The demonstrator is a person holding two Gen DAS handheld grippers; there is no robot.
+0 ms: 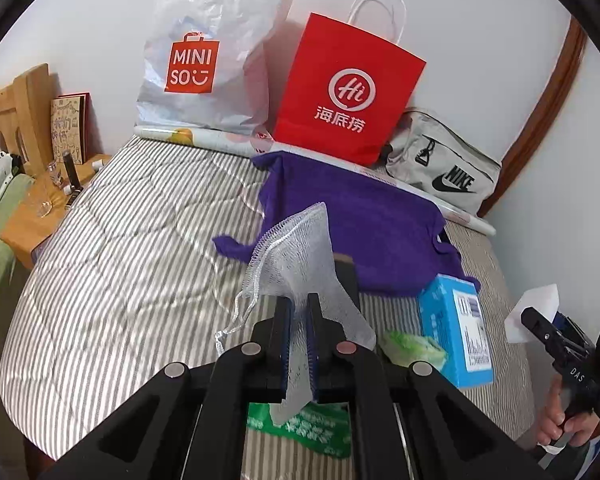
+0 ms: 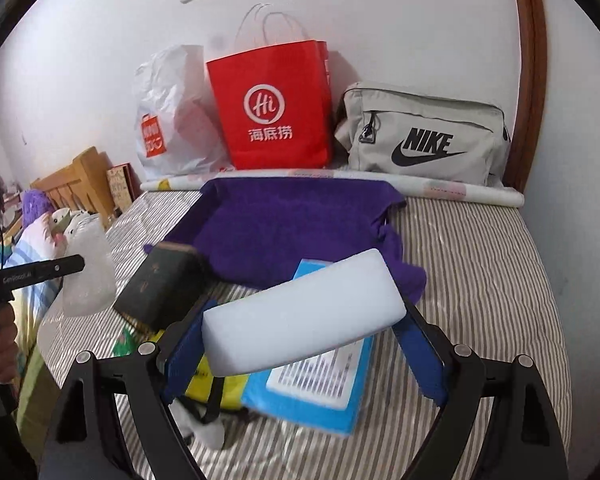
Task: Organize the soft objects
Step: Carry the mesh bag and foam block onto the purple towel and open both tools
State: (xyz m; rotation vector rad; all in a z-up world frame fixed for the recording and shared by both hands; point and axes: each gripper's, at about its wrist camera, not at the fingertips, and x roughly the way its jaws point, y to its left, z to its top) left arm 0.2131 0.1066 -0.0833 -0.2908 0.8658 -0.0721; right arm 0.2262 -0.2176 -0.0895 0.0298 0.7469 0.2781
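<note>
My left gripper (image 1: pixel 300 304) is shut on a white mesh net pouch (image 1: pixel 300 252), held above the striped bed; it also shows at the left of the right wrist view (image 2: pixel 85 272). My right gripper (image 2: pixel 304 312) is shut on a white sponge block (image 2: pixel 300 312), held above a blue box (image 2: pixel 312 392); the sponge (image 1: pixel 534 312) shows at the right edge of the left wrist view. A purple towel (image 1: pixel 360 216) lies spread on the bed ahead of both grippers, also in the right wrist view (image 2: pixel 283 224).
A white Miniso bag (image 1: pixel 211 52), a red paper bag (image 1: pixel 348 88) and a grey Nike pouch (image 1: pixel 444 168) stand along the wall. A blue box (image 1: pixel 456 328), green packets (image 1: pixel 300 428) and a dark case (image 2: pixel 159 284) lie on the bed. A wooden nightstand (image 1: pixel 31 216) stands left.
</note>
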